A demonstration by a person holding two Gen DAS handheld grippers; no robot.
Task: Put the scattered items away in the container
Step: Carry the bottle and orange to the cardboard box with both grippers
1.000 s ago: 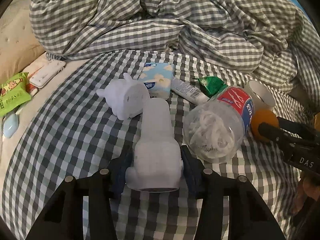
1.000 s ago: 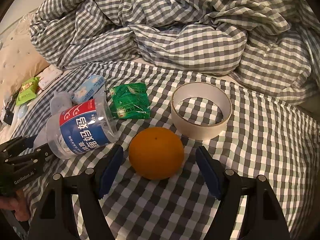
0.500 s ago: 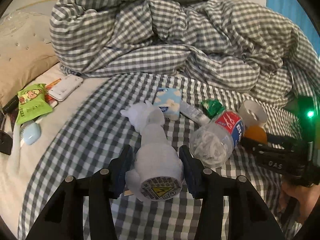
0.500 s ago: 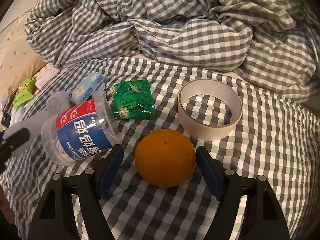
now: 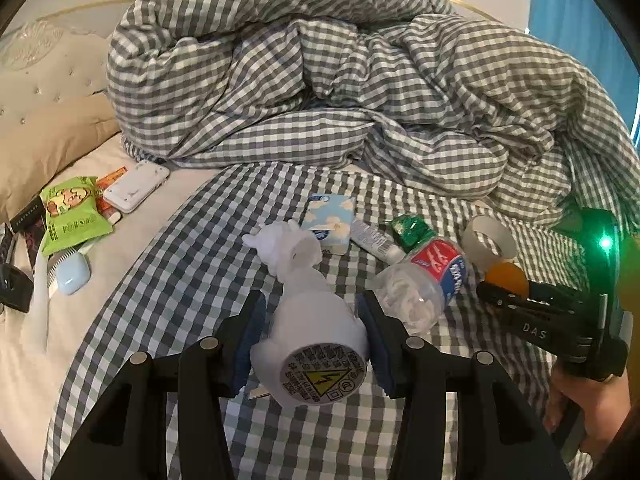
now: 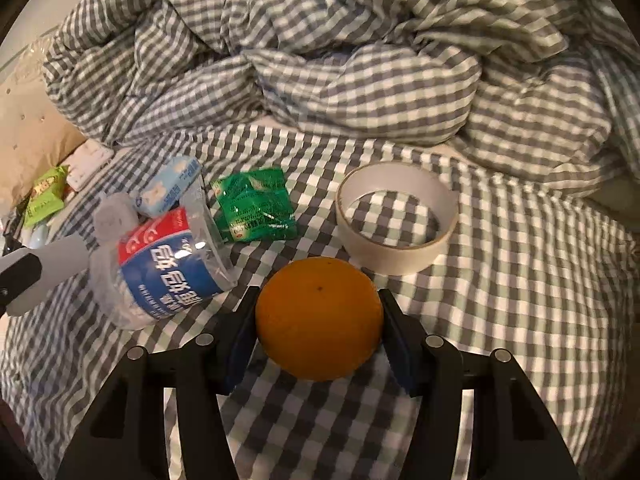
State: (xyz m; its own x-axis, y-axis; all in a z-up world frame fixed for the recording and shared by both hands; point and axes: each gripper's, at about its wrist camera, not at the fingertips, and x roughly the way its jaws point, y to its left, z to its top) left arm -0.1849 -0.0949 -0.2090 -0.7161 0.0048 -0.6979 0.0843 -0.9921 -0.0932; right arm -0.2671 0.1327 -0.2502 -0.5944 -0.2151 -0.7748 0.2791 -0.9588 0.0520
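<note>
I hold white figurine point(image 5: 310, 332) clamped in left gripper point(image 5: 311, 340), lifted above checked sheet point(image 5: 168, 280). My right gripper point(image 6: 318, 330) jaws just closing, pads against orange point(image 6: 318, 322) on sheet, beside tape roll point(image 6: 396, 216).

Bed point(image 5: 168, 292) carried a checked sheet and a bunched checked duvet point(image 5: 340, 92). On the sheet lay a tape roll point(image 6: 396, 220), green sachet point(image 6: 256, 206), cut plastic bottle point(image 6: 168, 276), tissue pack point(image 5: 330, 220), small tube point(image 5: 374, 240). Green snack bag point(image 5: 72, 212) by the pillow point(image 5: 44, 136).
</note>
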